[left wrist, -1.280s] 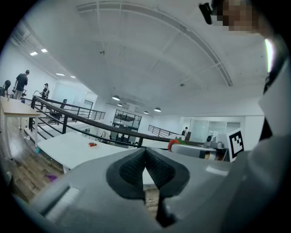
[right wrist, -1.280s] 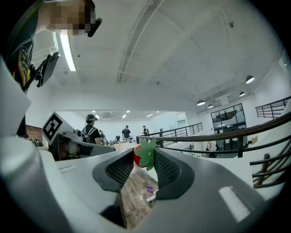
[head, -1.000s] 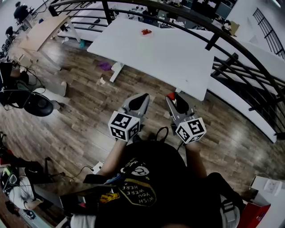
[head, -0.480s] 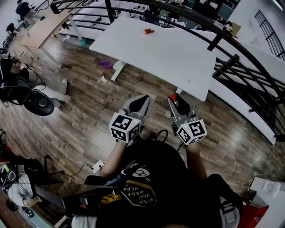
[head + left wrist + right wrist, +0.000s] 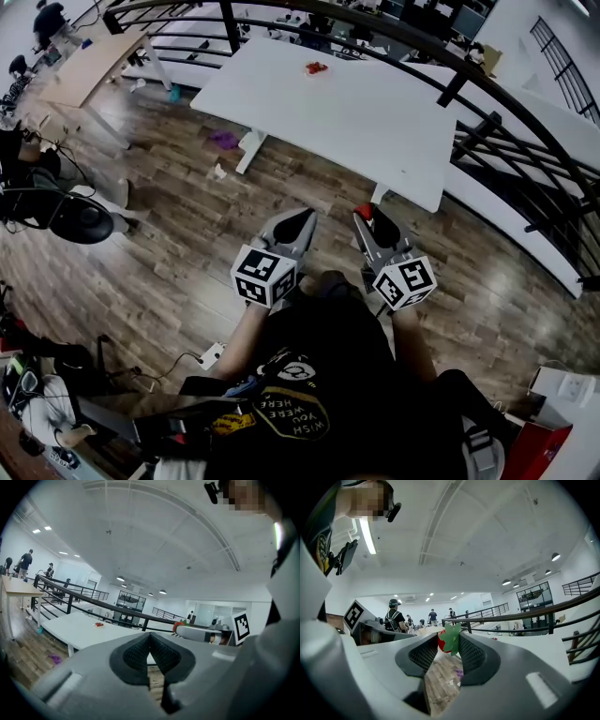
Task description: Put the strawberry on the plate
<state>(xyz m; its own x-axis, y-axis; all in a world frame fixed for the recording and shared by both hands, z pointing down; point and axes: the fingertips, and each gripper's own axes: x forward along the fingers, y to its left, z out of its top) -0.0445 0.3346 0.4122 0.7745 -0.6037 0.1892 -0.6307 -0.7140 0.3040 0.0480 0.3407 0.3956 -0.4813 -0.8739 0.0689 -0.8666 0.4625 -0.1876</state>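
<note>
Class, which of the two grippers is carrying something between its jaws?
The right gripper: a strawberry is pinched between its tips, while the left gripper has its jaws meeting on nothing.

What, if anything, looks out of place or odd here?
Only litter: a purple item and a white scrap lie on the floor by the table leg. Nothing looks spilled or damaged; the strawberry sits pinched in the right gripper.

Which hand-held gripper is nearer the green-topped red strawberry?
Right. The right hand-held gripper clamps the green-topped red strawberry between its jaws; the left hand-held gripper, shut and empty, is alongside, apart from it.
</note>
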